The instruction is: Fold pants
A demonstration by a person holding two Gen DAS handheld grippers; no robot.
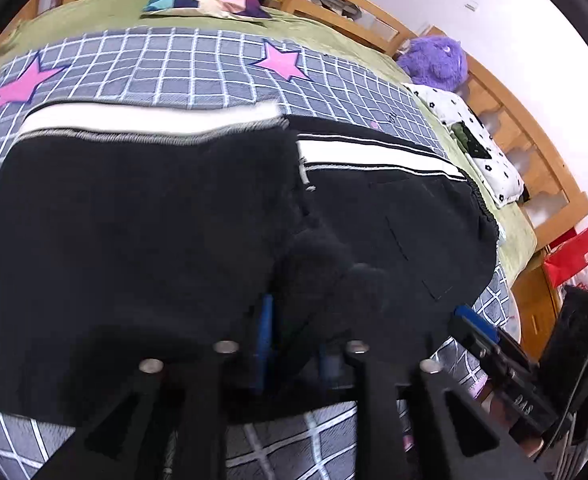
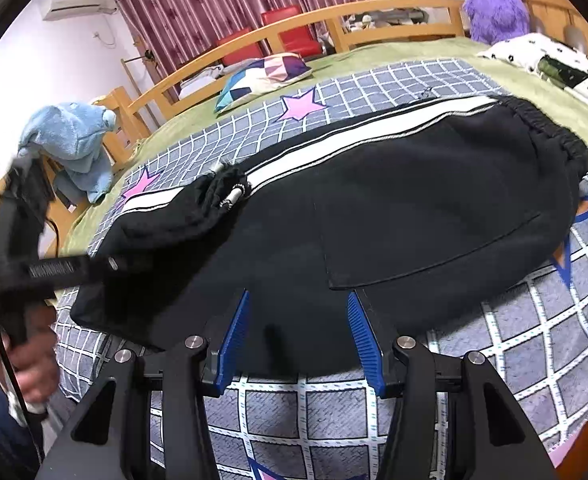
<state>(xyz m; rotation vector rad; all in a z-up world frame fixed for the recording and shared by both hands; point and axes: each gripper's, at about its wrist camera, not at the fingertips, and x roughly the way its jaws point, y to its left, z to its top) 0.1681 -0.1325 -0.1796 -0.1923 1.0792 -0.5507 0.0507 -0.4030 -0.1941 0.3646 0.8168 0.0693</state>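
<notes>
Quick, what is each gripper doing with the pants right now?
Left gripper: black pants fabric lies between its blue pads; open or gripping cannot be told.
Right gripper: open, holding nothing, over the pants' near edge.

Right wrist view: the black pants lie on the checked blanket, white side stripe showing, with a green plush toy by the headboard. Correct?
Not quite: the plush toy is purple, not green, as the right wrist view shows. The rest holds: the black pants lie on the checked blanket with the white side stripe showing.
</notes>
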